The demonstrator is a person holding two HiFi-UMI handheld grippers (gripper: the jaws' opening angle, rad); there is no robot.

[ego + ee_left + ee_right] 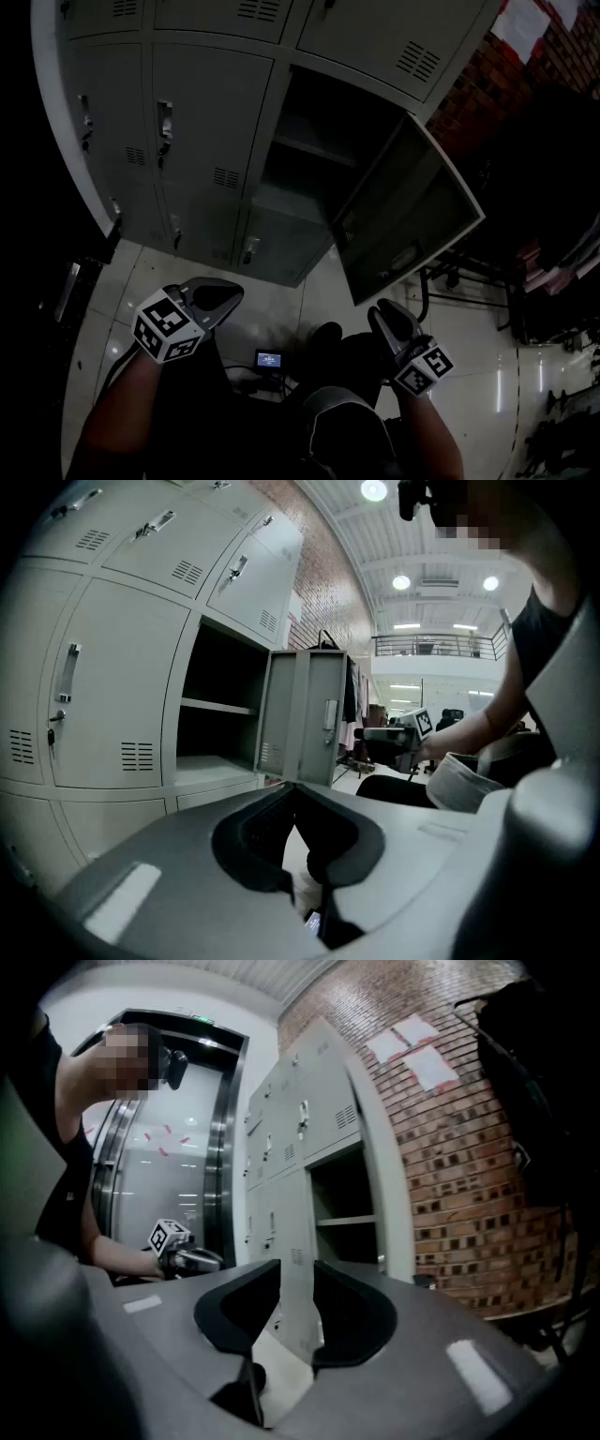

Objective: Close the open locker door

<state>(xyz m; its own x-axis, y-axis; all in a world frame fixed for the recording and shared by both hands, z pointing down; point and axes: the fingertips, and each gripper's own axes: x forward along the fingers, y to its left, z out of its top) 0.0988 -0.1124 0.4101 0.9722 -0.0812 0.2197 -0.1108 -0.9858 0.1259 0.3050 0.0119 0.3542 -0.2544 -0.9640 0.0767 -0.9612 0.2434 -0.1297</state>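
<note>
Lockers (pixel 197 122) fill 10 to 1 o'clock.

Door (pixel 412 216) stands open at 3 o'clock, hinged on the far side of its bay, free edge swung out toward the person.
- Sheet metal: likely light, stiff, free-swinging. No grip needed; push the outer face near the free edge.

Dark frame legs (pixel 459 277) at 4 o'clock sit just beside the door and may crowd that approach.

Left gripper (pixel 220 298) at 7 o'clock and right gripper (pixel 389 321) at 5 o'clock hang low, well clear of the door, jaws parted, nothing between them.

Small lit screen (pixel 269 359) lies on the floor at 6 o'clock.

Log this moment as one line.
locker door: open | left gripper: open, empty | right gripper: open, empty | door contact: none
</note>
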